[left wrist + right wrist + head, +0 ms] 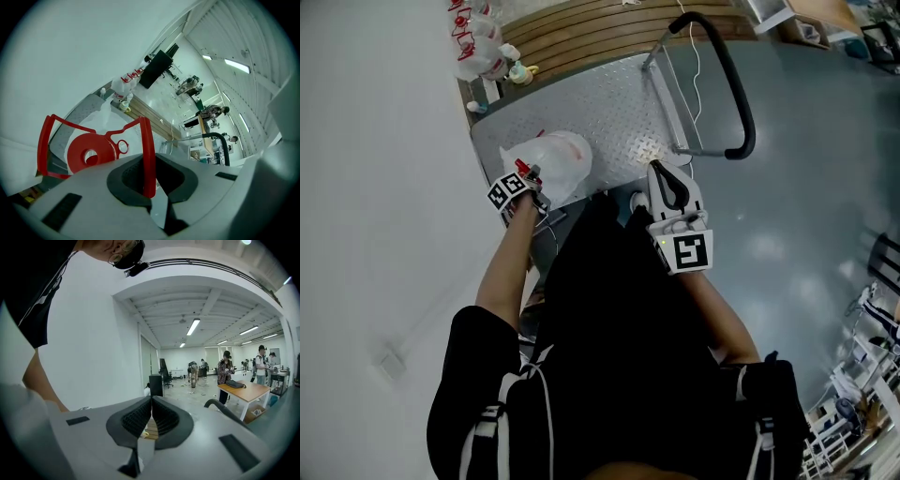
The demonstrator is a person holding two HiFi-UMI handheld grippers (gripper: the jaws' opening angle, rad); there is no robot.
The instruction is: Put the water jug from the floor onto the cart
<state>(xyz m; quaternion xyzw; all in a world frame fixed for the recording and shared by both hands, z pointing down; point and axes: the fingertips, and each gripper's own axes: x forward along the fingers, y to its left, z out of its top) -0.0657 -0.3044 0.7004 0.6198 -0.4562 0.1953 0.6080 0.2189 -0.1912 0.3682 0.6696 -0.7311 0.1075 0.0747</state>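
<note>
The water jug (555,161) is translucent white with a red cap (89,152) and a red carrying handle (146,136). It is over the near left part of the cart's diamond-plate deck (619,108); I cannot tell whether it rests on the deck or hangs just above it. My left gripper (530,185) points down and is shut on the red handle, which runs between the jaws of the left gripper (149,166) in its own view. My right gripper (667,186) hovers at the cart's near edge to the right of the jug. The jaws of the right gripper (151,416) are shut with nothing in them.
The cart's black push handle (739,94) arches over its right side. Several more jugs (478,42) stand by the white wall at the far left, next to a wooden pallet (600,28). Grey floor lies to the right. People and desks (243,387) are far off.
</note>
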